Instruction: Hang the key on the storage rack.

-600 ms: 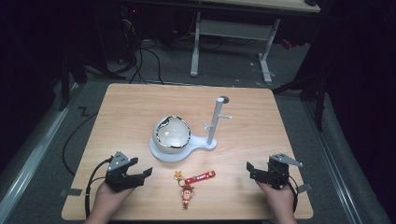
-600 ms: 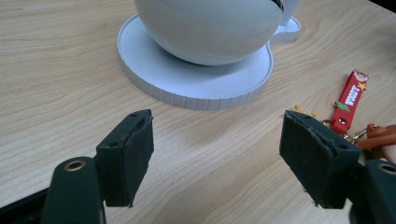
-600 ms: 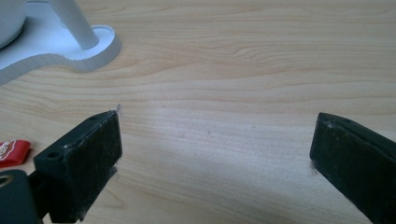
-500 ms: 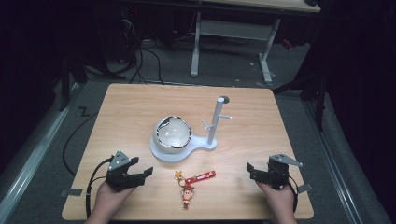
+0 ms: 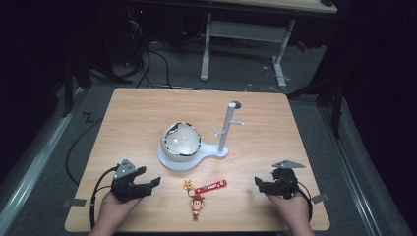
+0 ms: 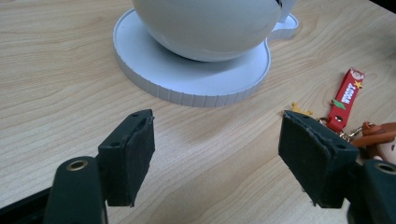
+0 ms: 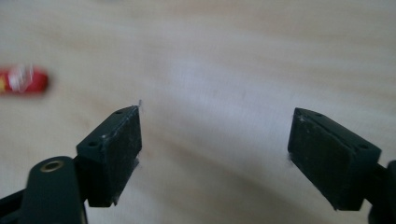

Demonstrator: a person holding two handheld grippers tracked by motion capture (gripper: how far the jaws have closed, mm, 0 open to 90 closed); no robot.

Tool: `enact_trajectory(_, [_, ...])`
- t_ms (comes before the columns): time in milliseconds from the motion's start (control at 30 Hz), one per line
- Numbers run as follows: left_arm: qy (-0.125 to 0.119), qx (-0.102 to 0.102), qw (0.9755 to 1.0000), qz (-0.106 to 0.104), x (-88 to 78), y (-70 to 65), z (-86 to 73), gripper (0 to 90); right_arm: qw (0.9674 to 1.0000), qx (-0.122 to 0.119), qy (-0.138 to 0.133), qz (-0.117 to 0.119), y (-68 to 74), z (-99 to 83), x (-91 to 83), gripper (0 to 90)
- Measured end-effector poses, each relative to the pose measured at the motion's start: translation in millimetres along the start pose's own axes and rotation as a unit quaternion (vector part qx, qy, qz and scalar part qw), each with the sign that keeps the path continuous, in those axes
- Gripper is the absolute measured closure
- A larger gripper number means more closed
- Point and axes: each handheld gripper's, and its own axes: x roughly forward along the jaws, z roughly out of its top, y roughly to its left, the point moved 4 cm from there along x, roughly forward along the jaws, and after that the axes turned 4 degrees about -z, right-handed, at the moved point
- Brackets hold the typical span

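A keychain lies near the table's front edge: a red strap [image 5: 211, 186] with a small cowboy figure [image 5: 197, 205] and a gold star charm [image 5: 187, 184]. Behind it stands a white stand [image 5: 190, 158] carrying a white bowl-shaped dome [image 5: 181, 141] and an upright post [image 5: 226, 129] with pegs. My left gripper [image 5: 150, 185] rests at the front left, open, jaws empty; in the left gripper view [image 6: 217, 147] the red strap [image 6: 346, 96] and figure [image 6: 379, 140] lie by its right jaw. My right gripper [image 5: 259, 184] sits at the front right, open and empty [image 7: 215, 144].
The wooden table [image 5: 137, 118] is bare at the back and sides. A black cable [image 5: 96, 187] trails from the left gripper. Beyond the far edge stand a desk frame's legs [image 5: 280, 59] and floor cables [image 5: 147, 59].
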Motion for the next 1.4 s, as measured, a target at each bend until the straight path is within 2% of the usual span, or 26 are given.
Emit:
enact_trajectory(33, [0.003,0.004,1.0,0.0,0.0,-0.1,-0.3,27.7,0.9984,-0.018,0.053,0.003,-0.7,0.0,1.8,18.6])
enact_trajectory(67, [0.004,0.006,1.0,-0.001,0.7,-0.5,-0.3,27.7,0.9967,-0.027,0.077,0.002,-1.2,0.7,1.7,20.5])
enact_trajectory(100, [0.005,0.008,1.0,-0.002,1.3,-0.5,-0.4,27.6,0.9933,-0.048,0.105,0.004,-2.1,2.2,0.1,23.2])
enact_trajectory(133, [0.007,0.009,0.9999,-0.004,2.4,-0.4,-0.7,27.6,0.9899,-0.06,0.128,0.006,-2.2,3.1,-0.8,23.2])
enact_trajectory(167, [0.009,0.01,0.9999,-0.004,2.9,-0.3,-0.8,27.6,0.9829,-0.077,0.167,0.011,-2.4,4.7,-0.6,23.5])
enact_trajectory(200, [0.01,0.01,0.9999,-0.005,3.9,-0.1,-0.9,27.6,0.9777,-0.087,0.191,0.014,-2.1,5.8,-0.6,24.6])
enact_trajectory(233, [0.011,0.011,0.9999,-0.004,4.4,0.3,-0.9,27.6,0.9701,-0.104,0.218,0.025,-1.2,6.5,0.6,24.8])
enact_trajectory(300, [0.009,0.011,0.9999,-0.006,3.7,1.2,-0.4,27.6,0.9546,-0.147,0.257,0.029,1.0,9.0,2.0,29.1])
enact_trajectory(333, [0.009,0.011,0.9999,-0.007,3.1,1.4,-0.2,27.5,0.9466,-0.174,0.27,0.022,3.0,11.6,2.5,29.1])
enact_trajectory(367, [0.006,0.01,0.9999,-0.007,2.0,1.1,0.0,27.5,0.9422,-0.19,0.276,0.014,4.2,13.8,2.3,31.2])
enact_trajectory(400, [0.005,0.01,0.9999,-0.008,1.0,0.9,0.4,27.5,0.9359,-0.208,0.284,0.011,7.0,16.2,2.4,31.5])
enact_trajectory(467, [0.003,0.013,0.9999,-0.008,-0.2,-0.4,2.2,27.6,0.9257,-0.236,0.295,-0.004,14.1,23.2,1.3,34.4])
enact_trajectory(500, [0.003,0.013,0.9999,-0.008,-0.2,-0.4,2.2,27.6,0.9257,-0.236,0.295,-0.004,14.1,23.2,1.3,34.4])
enact_trajectory(533, [0.001,0.012,0.9999,-0.008,-0.3,-0.6,2.9,27.6,0.9232,-0.247,0.295,0.001,21.3,27.9,-0.3,35.2])
enact_trajectory(600, [0.0,0.01,0.9999,-0.008,-0.6,-1.0,3.4,27.6,0.922,-0.253,0.293,0.004,25.5,30.3,-1.4,35.6])
enact_trajectory(667, [0.003,0.009,0.9999,-0.009,-1.0,-1.4,2.8,27.7,0.9233,-0.249,0.292,0.012,34.3,34.3,-3.3,38.4])
enact_trajectory(700, [0.003,0.008,0.9999,-0.009,-1.4,-1.4,2.5,27.9,0.9205,-0.266,0.286,0.02,37.0,37.3,-1.9,38.3])
enact_trajectory(733, [0.003,0.007,0.9999,-0.01,-1.8,-1.4,2.4,28.1,0.9191,-0.269,0.287,0.02,41.4,39.2,-2.1,39.3])
enact_trajectory(767, [0.002,0.003,0.9999,-0.012,-1.8,-1.5,2.3,29.1,0.9161,-0.284,0.282,0.027,49.9,43.6,-0.8,39.5])
enact_trajectory(867, [0.006,0.003,0.9999,-0.012,0.1,-1.1,1.8,29.2,0.9151,-0.293,0.275,0.031,58.0,48.5,0.7,39.5])
enact_trajectory(933, [0.01,0.005,0.9999,-0.011,1.6,-0.8,0.8,29.2,0.9131,-0.299,0.274,0.038,65.4,51.5,4.1,39.2])
enact_trajectory(967, [0.012,0.006,0.9998,-0.011,2.1,-1.0,0.5,29.2,0.9104,-0.306,0.276,0.038,68.1,53.2,5.8,39.4])
enact_trajectory(1200, [0.011,0.01,0.9998,-0.012,2.1,-1.2,0.7,29.3,0.9043,-0.326,0.271,0.047,88.5,62.8,15.3,38.7])
enact_trajectory(1300, [0.012,0.014,0.9997,-0.014,2.4,-3.3,0.8,29.3,0.9025,-0.336,0.264,0.055,101.8,66.7,17.1,38.2])
enact_trajectory(1333, [0.012,0.015,0.9997,-0.014,2.4,-3.6,0.8,29.3,0.9009,-0.344,0.258,0.062,112.4,68.5,19.0,38.2])
enact_trajectory(1400, [0.012,0.015,0.9997,-0.014,2.5,-3.9,1.1,29.3,0.8997,-0.348,0.255,0.065,117.4,68.9,20.8,38.2])
